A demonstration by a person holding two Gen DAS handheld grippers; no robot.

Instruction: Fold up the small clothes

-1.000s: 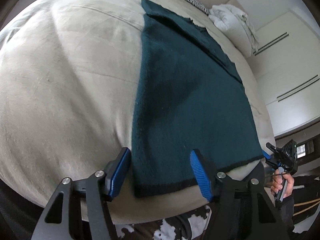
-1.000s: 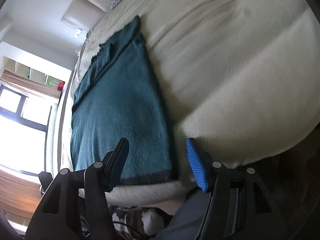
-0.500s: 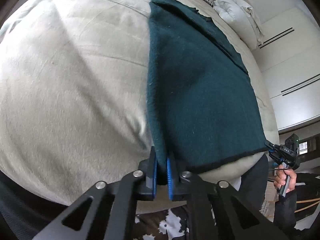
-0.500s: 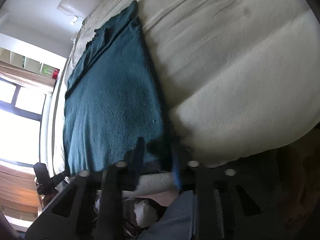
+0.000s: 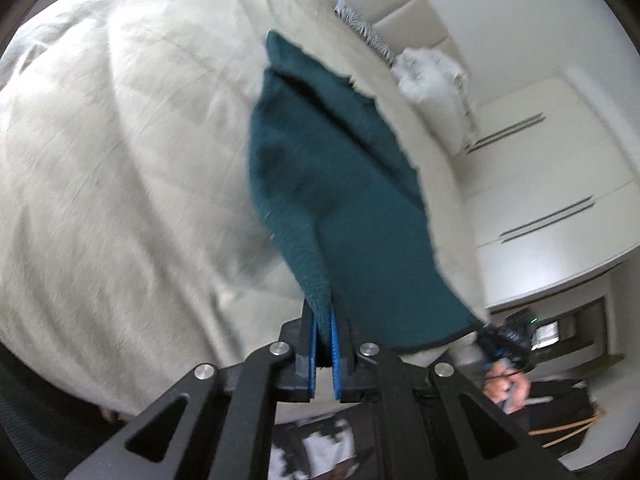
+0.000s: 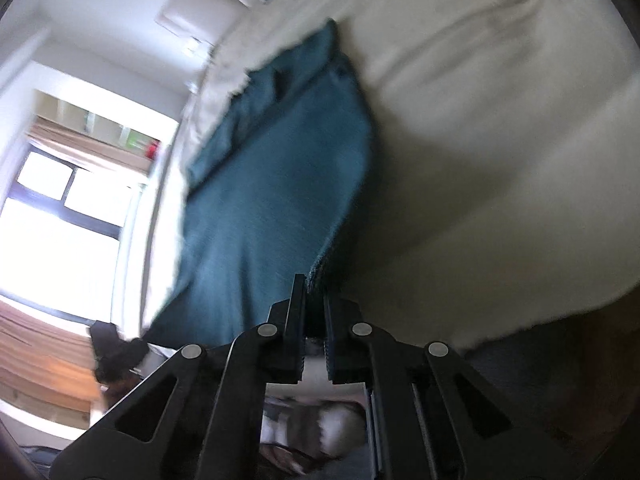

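Your left gripper (image 5: 324,344) is clamped tight on the near hem corner of the green sweater (image 5: 340,208), its blue pads pinching the knit between them. Your right gripper (image 6: 314,320) is likewise closed on the opposite near corner of the same sweater (image 6: 272,184). Both corners are raised off the bed (image 5: 120,160), so the near hem hangs stretched between the two grippers at the bed's near edge, while the far part of the sweater lies on the cream cover and runs toward the headboard (image 5: 384,4). In the left view your right hand (image 5: 506,384) shows at the far end of the hem.

A striped pillow (image 5: 360,28) and a white bundle of bedding (image 5: 432,72) sit at the head of the bed, near white cupboard doors (image 5: 540,184). A bright window (image 6: 60,208) lies on the other side. No writing can be read; both views are blurred.
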